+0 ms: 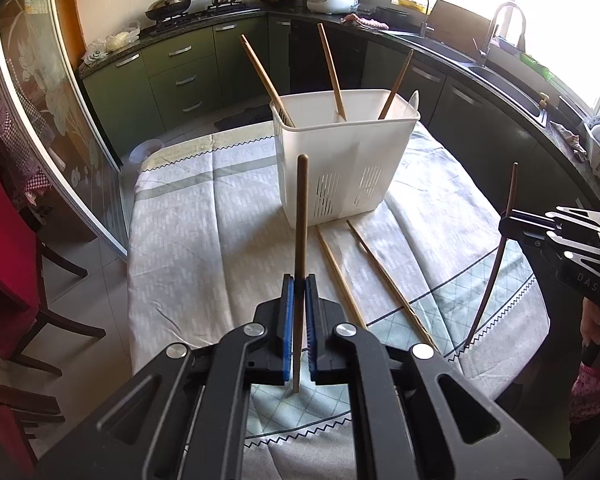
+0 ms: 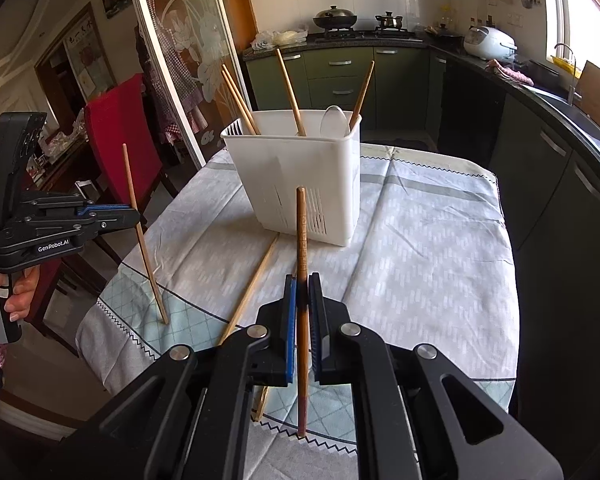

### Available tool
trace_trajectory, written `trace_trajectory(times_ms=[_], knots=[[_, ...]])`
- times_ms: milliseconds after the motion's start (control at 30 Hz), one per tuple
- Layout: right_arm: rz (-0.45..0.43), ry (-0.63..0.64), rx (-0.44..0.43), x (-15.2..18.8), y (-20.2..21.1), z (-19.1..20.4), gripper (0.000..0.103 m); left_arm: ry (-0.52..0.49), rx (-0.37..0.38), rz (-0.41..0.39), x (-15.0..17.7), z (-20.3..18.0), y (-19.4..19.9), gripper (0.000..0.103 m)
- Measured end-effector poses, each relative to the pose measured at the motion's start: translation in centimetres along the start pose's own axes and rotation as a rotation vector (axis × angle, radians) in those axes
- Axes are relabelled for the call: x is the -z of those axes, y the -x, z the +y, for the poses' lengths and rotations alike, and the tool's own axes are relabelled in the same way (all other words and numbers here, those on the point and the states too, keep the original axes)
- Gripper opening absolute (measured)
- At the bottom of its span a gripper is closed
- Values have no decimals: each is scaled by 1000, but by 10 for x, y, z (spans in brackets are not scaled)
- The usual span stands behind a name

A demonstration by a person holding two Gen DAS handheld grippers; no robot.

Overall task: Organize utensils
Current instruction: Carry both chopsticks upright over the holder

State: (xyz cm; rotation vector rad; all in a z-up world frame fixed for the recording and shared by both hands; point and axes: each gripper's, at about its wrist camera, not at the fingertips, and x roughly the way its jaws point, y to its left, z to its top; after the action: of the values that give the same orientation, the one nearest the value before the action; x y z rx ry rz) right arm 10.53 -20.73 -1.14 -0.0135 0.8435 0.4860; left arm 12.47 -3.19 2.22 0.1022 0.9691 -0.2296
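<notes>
**Left wrist view: a chopstick clamped in each hand-held gripper over the desk**

Left wrist view gives us the desk (image 1: 188, 216) first, draped in a pale patterned cloth, with dark green kitchen cabinets (image 1: 180, 76) curving behind it. On the cloth we see the white slotted utensil holder (image 1: 340, 168) standing upright toward the far side. Several wooden chopsticks lean out of its top at different angles, and in the right wrist view we also make out a pale spoon (image 2: 334, 120) standing inside it.

Just in front of the holder, two loose chopsticks (image 1: 384, 276) lie flat on the cloth, side by side and slanting toward the near edge.

The left hand-held gripper (image 1: 299, 292) is clenched on a brown chopstick (image 1: 301, 216), which stands nearly upright between its blue pads, its lower tip above the cloth. The right hand-held gripper (image 2: 302, 292) is likewise clenched on a darker reddish chopstick (image 2: 301, 232), also held close to vertical, in front of the holder. Each gripper shows at the edge of the other's view, with a person's hand (image 2: 16, 292) wrapped around the left one's handle.
</notes>
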Motion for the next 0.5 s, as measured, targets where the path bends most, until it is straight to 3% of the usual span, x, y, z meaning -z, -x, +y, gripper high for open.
trace_trajectory(times_ms=[500], knots=[[-46, 15, -15, -3, 19, 6, 7, -25, 17, -31, -2, -9, 15, 6]])
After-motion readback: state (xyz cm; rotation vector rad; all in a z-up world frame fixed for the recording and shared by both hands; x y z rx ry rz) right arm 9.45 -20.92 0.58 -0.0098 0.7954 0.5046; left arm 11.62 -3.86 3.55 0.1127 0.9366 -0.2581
